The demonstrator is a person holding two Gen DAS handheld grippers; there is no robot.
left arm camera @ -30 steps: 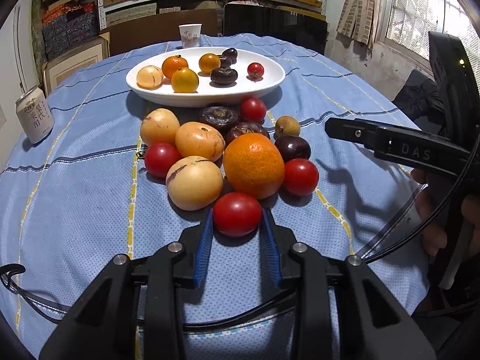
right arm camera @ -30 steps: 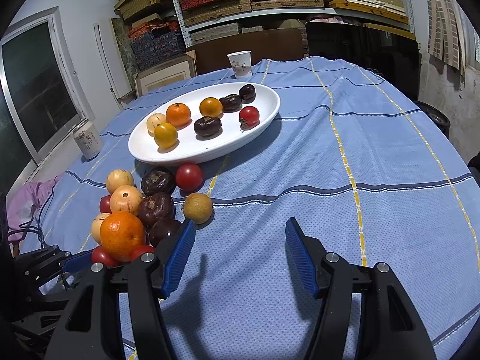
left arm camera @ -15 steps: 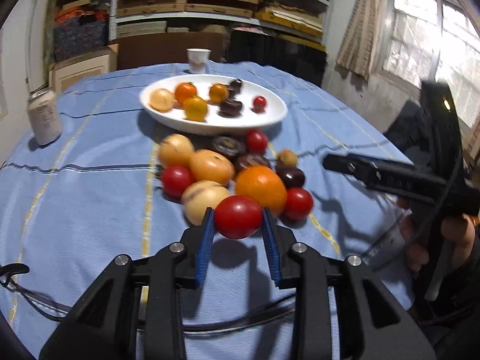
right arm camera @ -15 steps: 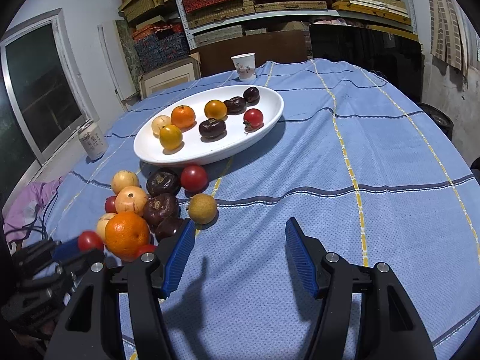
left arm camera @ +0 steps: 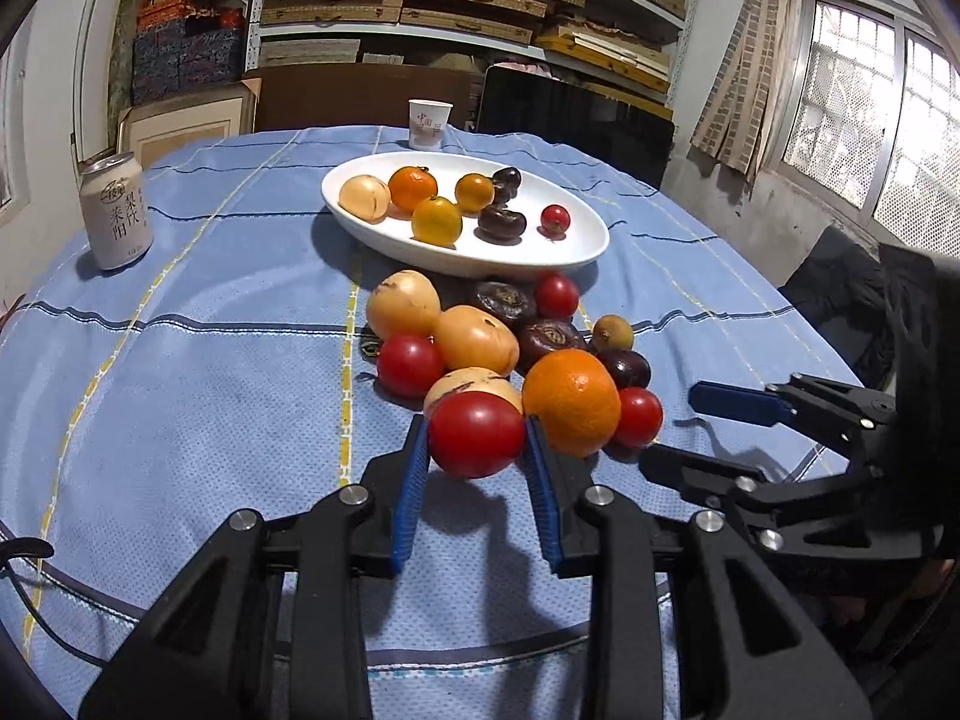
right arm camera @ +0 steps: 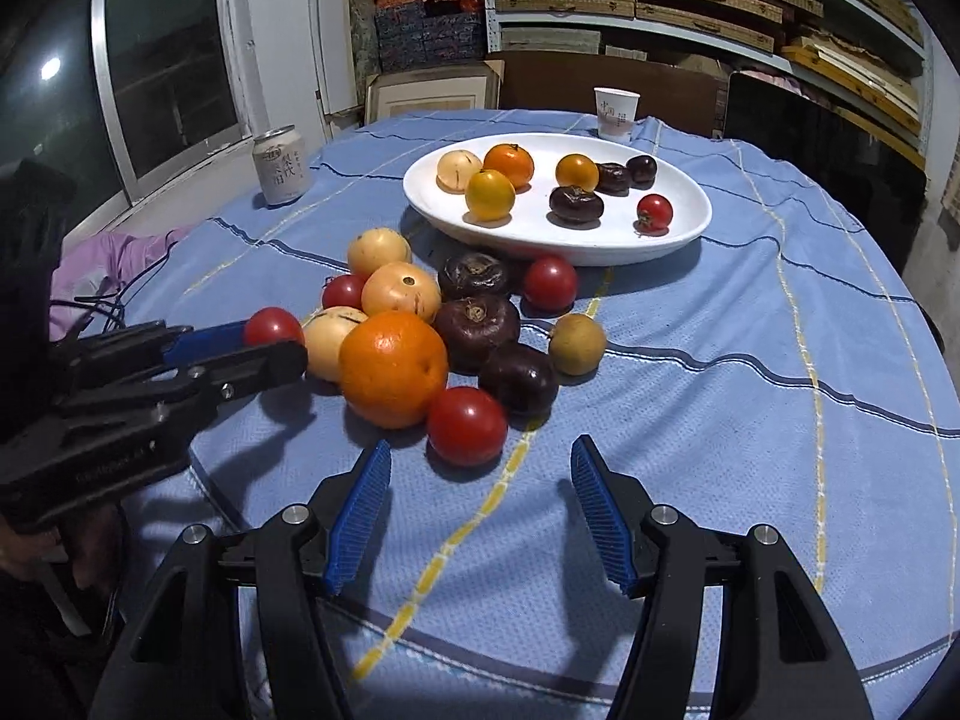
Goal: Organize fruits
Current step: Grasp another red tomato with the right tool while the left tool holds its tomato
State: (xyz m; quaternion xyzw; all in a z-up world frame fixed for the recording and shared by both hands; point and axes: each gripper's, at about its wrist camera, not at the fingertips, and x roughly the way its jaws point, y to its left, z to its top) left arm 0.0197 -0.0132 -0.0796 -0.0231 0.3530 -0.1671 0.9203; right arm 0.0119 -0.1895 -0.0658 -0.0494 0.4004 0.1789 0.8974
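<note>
A red tomato sits clamped between the blue pads of the left gripper, lifted just clear of the fruit pile on the blue tablecloth. Seven fruits already lie in the white dish beyond, while about a dozen wait on the cloth, so most of the sorting seems left. The right gripper hovers with jaws apart and empty near another tomato.

The left tool points down at the counter with its blue pads clamped on a red tomato held just above it, while the right tool hovers alongside, jaws apart and empty.
</note>
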